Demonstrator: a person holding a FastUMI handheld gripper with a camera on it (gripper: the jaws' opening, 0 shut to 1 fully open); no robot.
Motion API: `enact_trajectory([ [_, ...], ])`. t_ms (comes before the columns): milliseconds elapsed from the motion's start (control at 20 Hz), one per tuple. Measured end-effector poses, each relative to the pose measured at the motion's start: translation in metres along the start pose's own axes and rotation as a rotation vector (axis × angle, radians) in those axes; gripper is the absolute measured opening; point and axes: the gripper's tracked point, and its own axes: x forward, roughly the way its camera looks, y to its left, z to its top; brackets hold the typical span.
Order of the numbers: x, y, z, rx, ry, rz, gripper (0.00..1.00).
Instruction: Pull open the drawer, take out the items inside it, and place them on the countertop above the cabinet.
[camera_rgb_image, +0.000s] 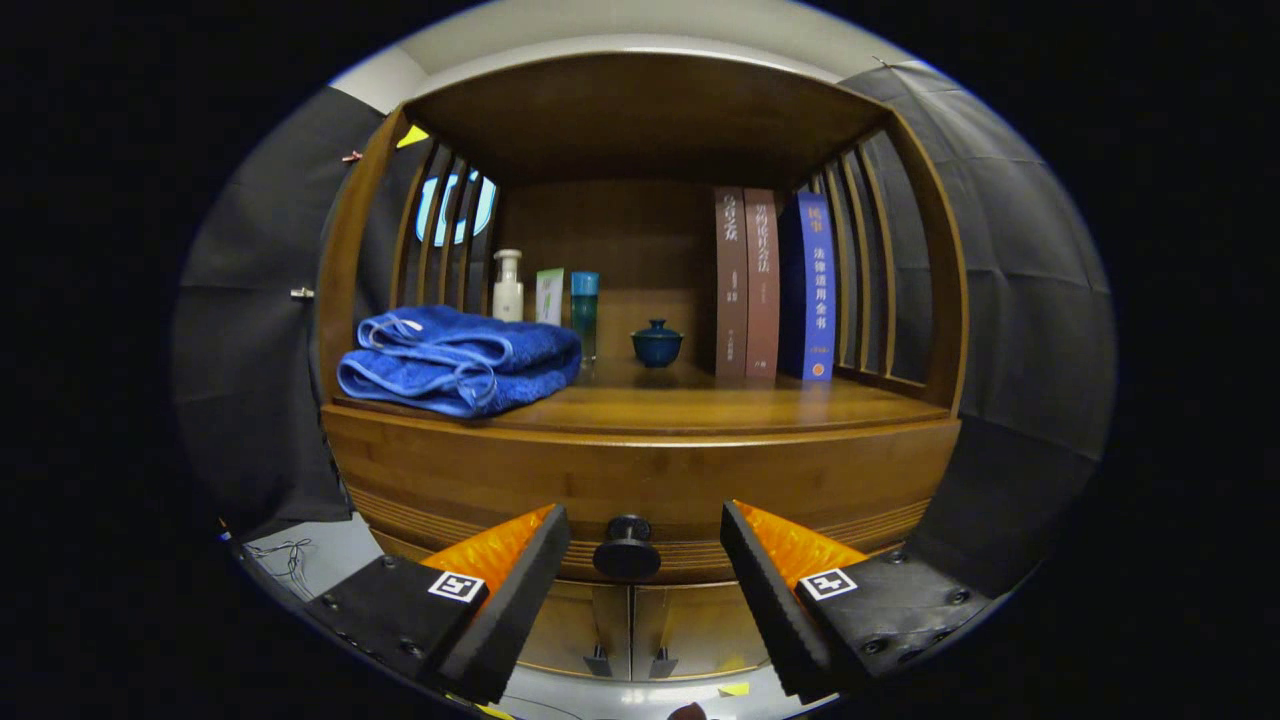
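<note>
Three books (773, 285), one towel (460, 360), two bottles (508, 286)

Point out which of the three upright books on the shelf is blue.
The blue book, the rightmost, beside the slatted side; the other two are brown. The open tool flanks the drawer knob.

Dim, sharp focus; shelf glare, fisheye-bowed edges.

The cabinet (640, 470) is varnished wood with a warm, smooth sheen; its countertop (700, 405) is glossy enough to mirror the books. The drawer front (640, 490) is the same polished wood, ribbed along its lower edge, with a smooth dark knob (626, 548) of matt look between the spread fingers of the gripper (645, 560). The folded towel (460, 362) is soft, fuzzy terry cloth. The lidded teacup (657, 344) looks like glazed ceramic. The books (775, 285) have smooth, slightly shiny covers. The bottles (545, 295) look like plastic.
</note>
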Motion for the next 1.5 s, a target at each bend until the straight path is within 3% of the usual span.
enact_trajectory([
  [150, 0.013, 0.009, -0.020, 0.007, 0.042, 0.016, 0.91],
  [300, 0.021, 0.011, -0.029, 0.013, 0.055, 0.015, 0.65],
  [500, 0.023, 0.009, -0.029, 0.034, 0.051, 0.012, 0.44],
  [650, 0.022, 0.008, -0.028, 0.034, 0.056, 0.019, 0.34],
  [1500, -0.093, 0.005, -0.041, 0.036, 0.073, 0.042, 0.33],
])
